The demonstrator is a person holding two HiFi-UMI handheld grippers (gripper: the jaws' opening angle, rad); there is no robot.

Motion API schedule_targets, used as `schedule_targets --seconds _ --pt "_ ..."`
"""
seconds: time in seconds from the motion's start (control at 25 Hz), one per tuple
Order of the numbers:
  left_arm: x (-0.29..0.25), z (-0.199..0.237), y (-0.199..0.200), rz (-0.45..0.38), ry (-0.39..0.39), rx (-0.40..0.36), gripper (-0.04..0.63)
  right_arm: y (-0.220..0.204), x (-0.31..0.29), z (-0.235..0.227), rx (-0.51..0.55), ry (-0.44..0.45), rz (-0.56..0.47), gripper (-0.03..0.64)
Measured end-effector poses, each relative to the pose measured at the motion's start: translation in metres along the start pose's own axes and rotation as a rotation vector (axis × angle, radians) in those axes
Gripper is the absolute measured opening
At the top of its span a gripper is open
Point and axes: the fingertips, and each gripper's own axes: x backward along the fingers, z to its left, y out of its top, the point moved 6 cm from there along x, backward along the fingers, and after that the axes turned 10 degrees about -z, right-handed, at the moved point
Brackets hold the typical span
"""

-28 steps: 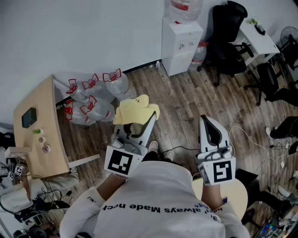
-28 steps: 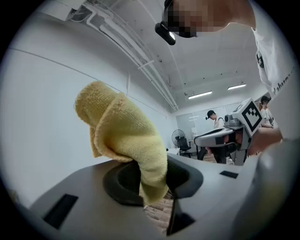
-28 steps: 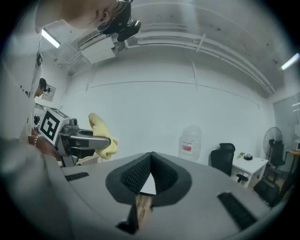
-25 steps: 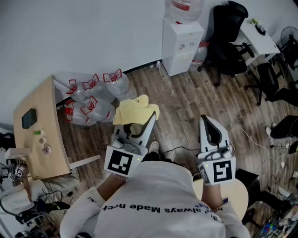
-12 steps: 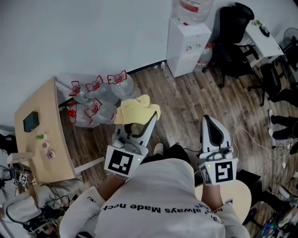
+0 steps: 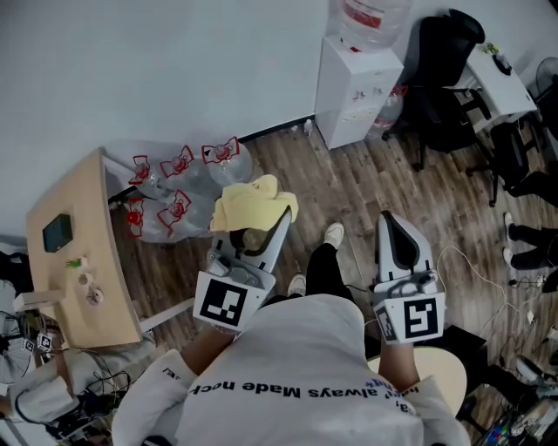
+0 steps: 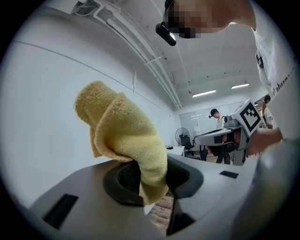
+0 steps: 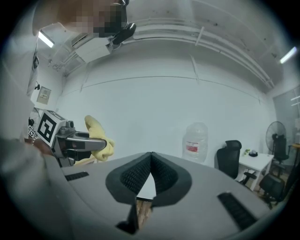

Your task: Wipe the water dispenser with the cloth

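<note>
The left gripper (image 7: 147,180) is clenching the cloth (image 7: 124,129), well apart from the dispenser (image 6: 357,78). The right gripper (image 8: 151,157), equally far from the dispenser, is pressing its jaws together, empty.

Across the white shirt (image 6: 288,348) at the bottom centre of the head view runs a line of dark print, upside down, in which "always Made" can be read; the words on either side are cut off or creased. The red label on the bottle (image 6: 370,16) atop the water dispenser (image 6: 353,83), upper right, is too small to read.
</note>
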Motion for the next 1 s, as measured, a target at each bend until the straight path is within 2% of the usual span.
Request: schedule_targets --seconds 0.44,1.0 --pt "-0.091 0.024 -0.020 0.004 -0.005 0.003 0.124 -0.011 -0.061 -0.070 -0.015 -0.009 0.005 0.006" --pt "-0.244 0.046 -0.045 0.015 -0.008 -0.012 0.124 -0.015 -0.149 -0.198 -0.023 -0.007 0.012 0.006"
